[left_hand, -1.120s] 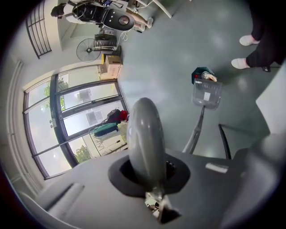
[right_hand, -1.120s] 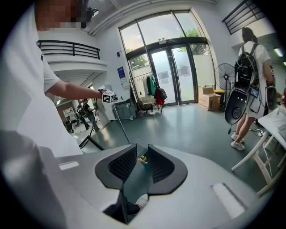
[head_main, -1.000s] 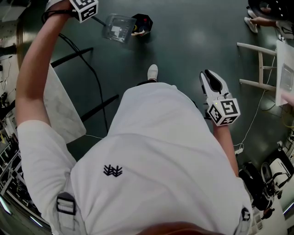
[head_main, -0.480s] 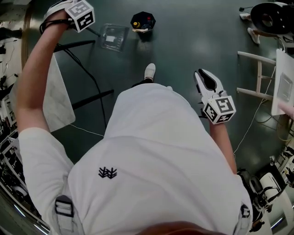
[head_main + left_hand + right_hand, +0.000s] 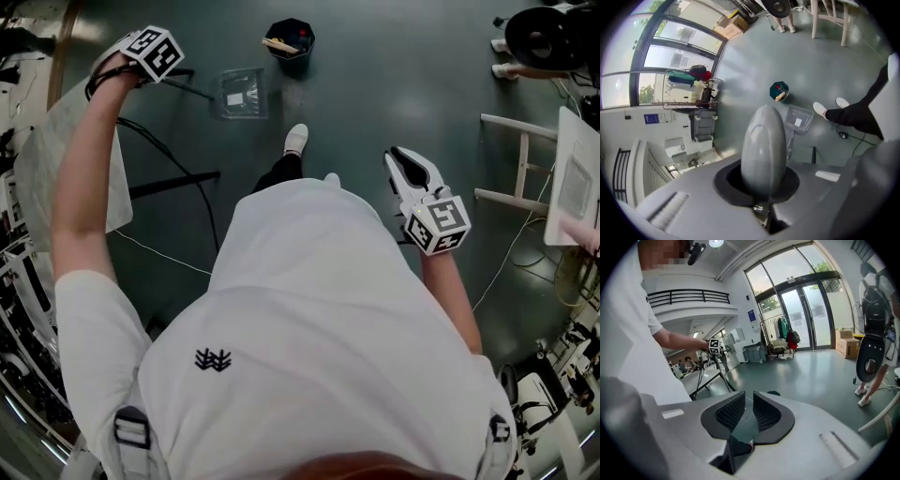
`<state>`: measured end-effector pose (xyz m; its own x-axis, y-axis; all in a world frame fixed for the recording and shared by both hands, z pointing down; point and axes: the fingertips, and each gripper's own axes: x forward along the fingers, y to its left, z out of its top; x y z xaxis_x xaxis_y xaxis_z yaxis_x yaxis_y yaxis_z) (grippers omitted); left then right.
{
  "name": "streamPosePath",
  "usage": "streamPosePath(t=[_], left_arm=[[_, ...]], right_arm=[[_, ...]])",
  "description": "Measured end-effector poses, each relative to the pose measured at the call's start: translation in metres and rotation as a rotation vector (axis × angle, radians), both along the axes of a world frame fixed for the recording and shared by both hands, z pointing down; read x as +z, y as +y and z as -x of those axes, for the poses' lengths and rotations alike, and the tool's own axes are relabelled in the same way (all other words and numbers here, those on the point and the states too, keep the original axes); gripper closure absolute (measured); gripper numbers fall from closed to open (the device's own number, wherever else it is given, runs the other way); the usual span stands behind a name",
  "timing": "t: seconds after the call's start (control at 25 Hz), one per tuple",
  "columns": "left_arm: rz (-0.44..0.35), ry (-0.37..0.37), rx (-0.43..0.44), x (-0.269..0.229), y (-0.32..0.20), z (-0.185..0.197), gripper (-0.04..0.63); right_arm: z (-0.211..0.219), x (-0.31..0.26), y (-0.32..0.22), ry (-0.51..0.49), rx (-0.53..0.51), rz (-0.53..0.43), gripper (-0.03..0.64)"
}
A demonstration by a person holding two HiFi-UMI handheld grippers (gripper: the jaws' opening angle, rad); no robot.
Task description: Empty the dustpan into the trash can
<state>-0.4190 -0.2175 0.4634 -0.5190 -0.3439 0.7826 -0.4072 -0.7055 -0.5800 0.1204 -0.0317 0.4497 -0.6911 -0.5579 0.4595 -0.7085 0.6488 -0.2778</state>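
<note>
In the head view my left gripper (image 5: 150, 52) is at the top left, shut on the long handle of a clear plastic dustpan (image 5: 242, 92). The pan hangs over the dark floor, just short of a small black trash can (image 5: 289, 37) that has bits of rubbish in it. In the left gripper view the grey handle end (image 5: 761, 150) fills the jaws of the left gripper (image 5: 761, 177), with the dustpan (image 5: 799, 117) and the trash can (image 5: 779, 90) beyond. My right gripper (image 5: 408, 161) hangs at my right side, its pads (image 5: 733, 412) nearly together with nothing between them.
A white chair (image 5: 525, 159) stands at the right beside a table edge (image 5: 572, 178). A black cable (image 5: 178, 169) and stand legs (image 5: 173, 183) cross the floor on the left beside a pale board (image 5: 56, 159). My white shoe (image 5: 295, 139) is near the pan.
The left gripper and the dustpan have drawn back from beside the trash can towards me. The right gripper has stayed at my side.
</note>
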Motion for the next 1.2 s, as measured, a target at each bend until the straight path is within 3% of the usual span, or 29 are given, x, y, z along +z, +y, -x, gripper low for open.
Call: streamPosePath(t=[0.24,0.36,0.72,0.88,1.0,1.2], left_arm=[[-0.006,0.109,-0.145,0.021,0.063,-0.01,0.538],[-0.023,0.129,-0.216,0.023,0.097,-0.014,0.538],[-0.047,0.267,-0.37,0.042,0.185,-0.027,0.538],[-0.062,0.331,-0.416,0.043,0.21,-0.038,0.538],[-0.059,0.418,-0.497,0.047,0.228,-0.046,0.538],[-0.114,0.482,-0.568,0.044,0.238,-0.044,0.538]], right_arm=[[-0.015,0.002,0.017,0.002,-0.051,-0.01,0.572],[-0.018,0.007,0.027,0.004,-0.091,-0.014,0.583],[-0.013,0.016,0.056,-0.009,-0.171,-0.018,0.611],[-0.009,0.014,0.062,-0.028,-0.196,-0.032,0.615],[-0.006,0.014,0.067,-0.036,-0.207,-0.038,0.615],[-0.007,0.011,0.07,-0.034,-0.208,-0.048,0.615]])
